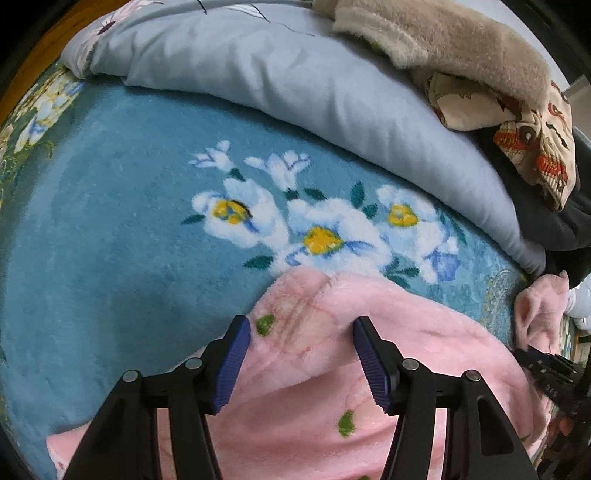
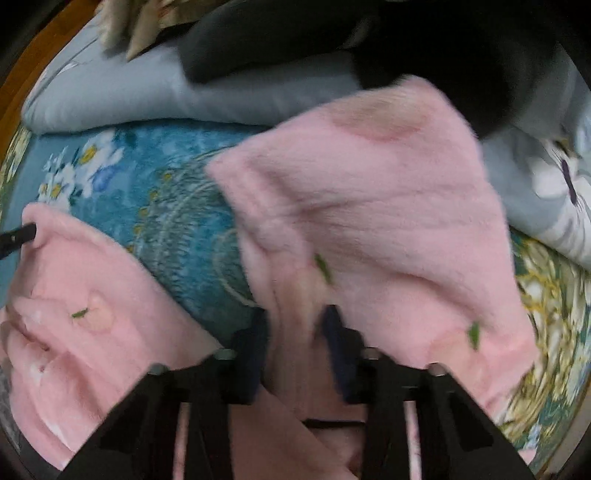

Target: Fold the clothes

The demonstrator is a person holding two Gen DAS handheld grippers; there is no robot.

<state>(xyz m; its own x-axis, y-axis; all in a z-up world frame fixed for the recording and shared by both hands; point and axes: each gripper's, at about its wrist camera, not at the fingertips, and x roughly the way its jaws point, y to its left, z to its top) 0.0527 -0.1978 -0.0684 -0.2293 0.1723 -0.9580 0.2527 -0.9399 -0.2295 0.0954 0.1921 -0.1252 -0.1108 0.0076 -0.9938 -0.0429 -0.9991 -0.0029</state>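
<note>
Item: pink fleece garment with small green leaf motifs [image 1: 332, 373], lying rumpled on the teal plush floral blanket [image 1: 110, 229] that covers the bed, near the blanket's white flower cluster. Left tongs [image 1: 301, 360]: apart, straddling a raised fold of the garment, pads not pressing. Right tongs [image 2: 295, 350]: nearly together, apparently pinching a ridge of the fleece; blur leaves this unsure. Step judged: taking two edge holds; both should bite the same layer and lift evenly. Containers: none visible.

One pink fleece garment [image 1: 424, 354], one blue floral blanket [image 1: 110, 229], one pale grey-blue quilt [image 1: 295, 92], one beige fuzzy piece [image 1: 443, 33], one patterned cloth [image 1: 535, 147], one dark garment [image 2: 295, 33].
</note>
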